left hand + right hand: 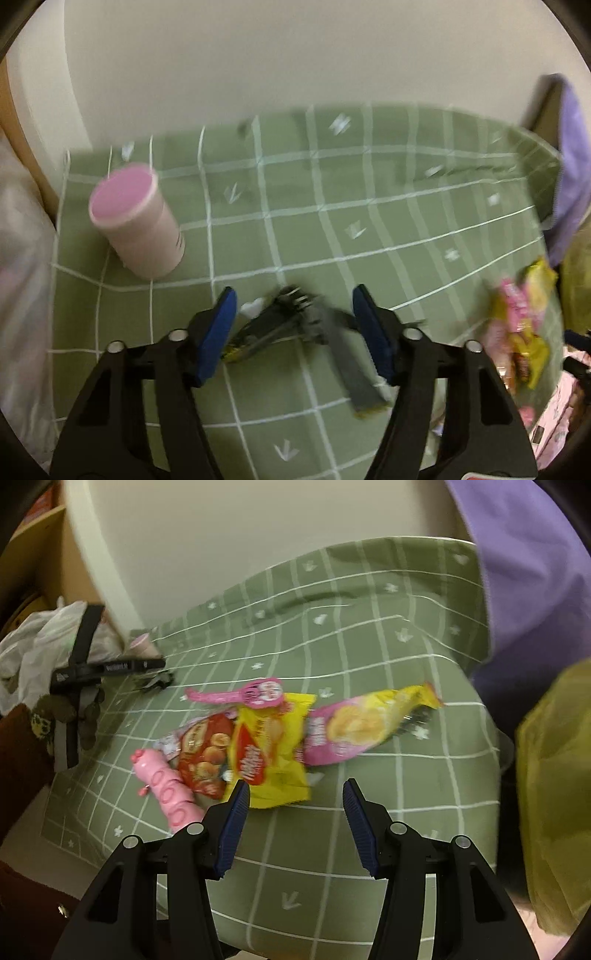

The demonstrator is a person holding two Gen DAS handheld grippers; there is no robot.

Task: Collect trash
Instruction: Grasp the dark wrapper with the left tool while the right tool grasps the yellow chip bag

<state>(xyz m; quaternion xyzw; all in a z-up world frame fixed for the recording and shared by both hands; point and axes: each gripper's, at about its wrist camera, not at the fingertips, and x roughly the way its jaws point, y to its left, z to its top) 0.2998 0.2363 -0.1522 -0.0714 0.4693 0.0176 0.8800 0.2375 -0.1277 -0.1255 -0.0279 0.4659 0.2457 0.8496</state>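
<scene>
A crumpled dark wrapper (291,317) with a grey strip (351,365) lies on the green checked cloth (295,206). My left gripper (295,291) is open and straddles it, one blue pad on each side; motion blur hides whether a pad touches it. My right gripper (295,783) is open with only bare cloth between its pads. Just ahead of it lie a yellow snack wrapper (269,753), a red one (203,760), a pink-and-yellow chip bag (369,723) and a slim pink wrapper (251,696). The same wrappers (517,321) appear at the right edge of the left wrist view.
A pink cylindrical tub (136,221) stands upright on the cloth at the left. A pink ridged toy-like thing (166,794) lies beside the red wrapper. A yellow-green bag (554,794) hangs at the right, under a purple cloth (535,572). A white plastic bag (37,646) sits off the cloth's left.
</scene>
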